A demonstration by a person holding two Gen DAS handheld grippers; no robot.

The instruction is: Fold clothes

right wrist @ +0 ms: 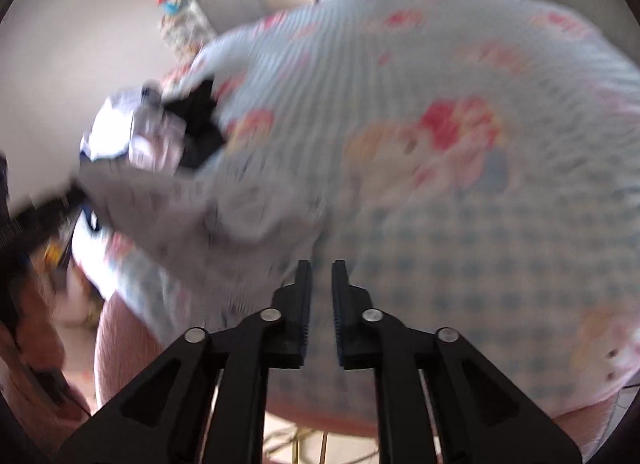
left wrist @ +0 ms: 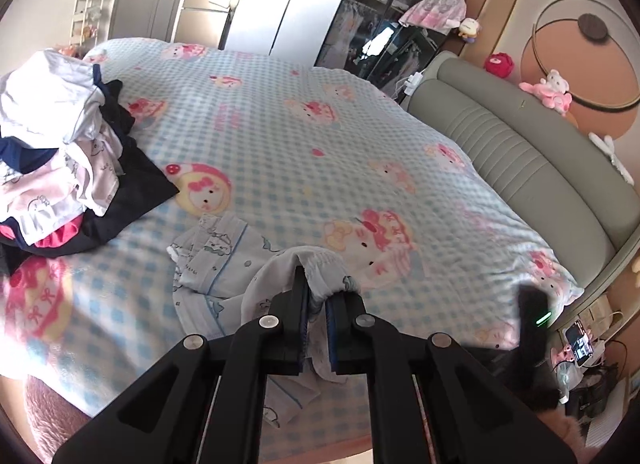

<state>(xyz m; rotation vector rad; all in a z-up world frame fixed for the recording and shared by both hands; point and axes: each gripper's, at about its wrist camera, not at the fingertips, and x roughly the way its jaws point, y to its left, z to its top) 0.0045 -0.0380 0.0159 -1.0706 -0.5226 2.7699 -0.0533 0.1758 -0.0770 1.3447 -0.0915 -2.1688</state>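
Note:
A pale blue pyjama garment with small printed figures (left wrist: 224, 256) lies crumpled on the checked bedspread (left wrist: 304, 152) near the bed's front edge. My left gripper (left wrist: 321, 292) is shut on a bunched fold of it, lifted a little off the bed, and cloth spills out over and below the jaws. In the blurred right wrist view the same garment (right wrist: 192, 216) rises to the left of my right gripper (right wrist: 321, 264). That gripper hangs over the bedspread (right wrist: 460, 224) with a narrow gap between its jaws and nothing in it.
A pile of white, pink and dark clothes (left wrist: 60, 168) sits at the bed's left side, also visible as a pile (right wrist: 160, 132). A grey padded headboard (left wrist: 520, 168) runs along the right. A dark object with a green light (left wrist: 532, 316) hovers at the bed's right edge.

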